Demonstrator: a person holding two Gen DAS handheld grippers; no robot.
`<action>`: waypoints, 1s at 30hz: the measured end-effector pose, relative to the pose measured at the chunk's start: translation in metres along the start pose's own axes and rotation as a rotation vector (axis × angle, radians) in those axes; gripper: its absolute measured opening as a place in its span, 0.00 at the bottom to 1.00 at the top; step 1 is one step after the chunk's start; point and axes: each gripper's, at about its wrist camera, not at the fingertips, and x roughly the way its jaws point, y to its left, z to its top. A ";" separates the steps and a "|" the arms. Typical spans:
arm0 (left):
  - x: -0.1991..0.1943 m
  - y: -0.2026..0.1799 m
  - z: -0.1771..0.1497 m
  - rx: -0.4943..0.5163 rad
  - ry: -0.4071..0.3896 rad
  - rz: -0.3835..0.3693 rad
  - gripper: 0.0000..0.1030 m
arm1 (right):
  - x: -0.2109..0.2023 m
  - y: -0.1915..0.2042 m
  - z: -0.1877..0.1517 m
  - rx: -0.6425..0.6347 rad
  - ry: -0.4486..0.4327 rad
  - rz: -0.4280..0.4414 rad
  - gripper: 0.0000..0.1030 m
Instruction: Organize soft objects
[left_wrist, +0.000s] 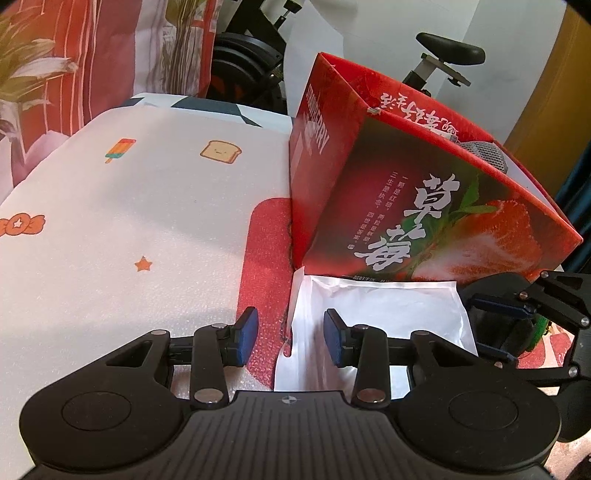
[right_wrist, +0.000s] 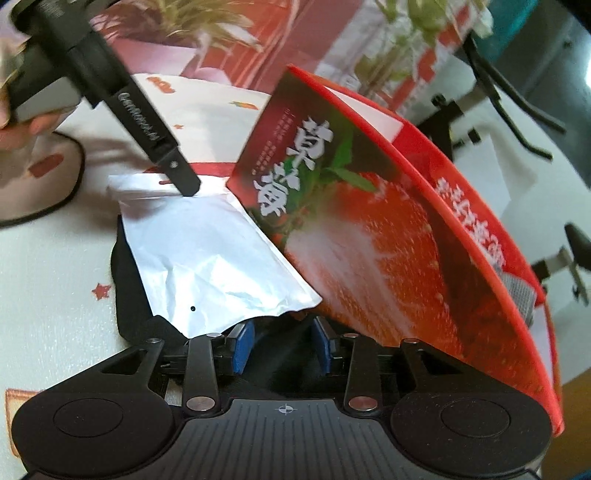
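Observation:
A white padded pouch (left_wrist: 373, 317) lies flat on the bed against the foot of a red strawberry box (left_wrist: 424, 184). My left gripper (left_wrist: 291, 336) is open, its blue pads straddling the pouch's left edge, over a red bubble-wrap sheet (left_wrist: 264, 258). In the right wrist view the pouch (right_wrist: 207, 254) lies on a black soft item (right_wrist: 127, 314), and my right gripper (right_wrist: 282, 345) is open at the pouch's near edge beside the box (right_wrist: 388, 240). The right gripper also shows at the right of the left wrist view (left_wrist: 517, 317). A grey item (left_wrist: 487, 153) sits inside the box.
The bed has a white sheet (left_wrist: 129, 221) with cartoon prints. Red patterned pillows (left_wrist: 74, 74) stand at the back left. An exercise bike (left_wrist: 443, 59) stands behind the box. The left gripper's black body (right_wrist: 110, 81) crosses the upper left of the right wrist view.

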 end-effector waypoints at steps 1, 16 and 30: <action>0.000 0.000 0.000 0.002 0.000 0.002 0.39 | 0.000 0.002 0.001 -0.015 -0.005 -0.001 0.32; 0.000 -0.002 0.000 0.015 0.000 0.012 0.38 | 0.003 0.023 0.008 -0.262 -0.067 -0.049 0.45; -0.002 0.006 0.002 -0.032 0.004 -0.021 0.38 | -0.001 -0.003 0.014 -0.033 -0.062 0.127 0.18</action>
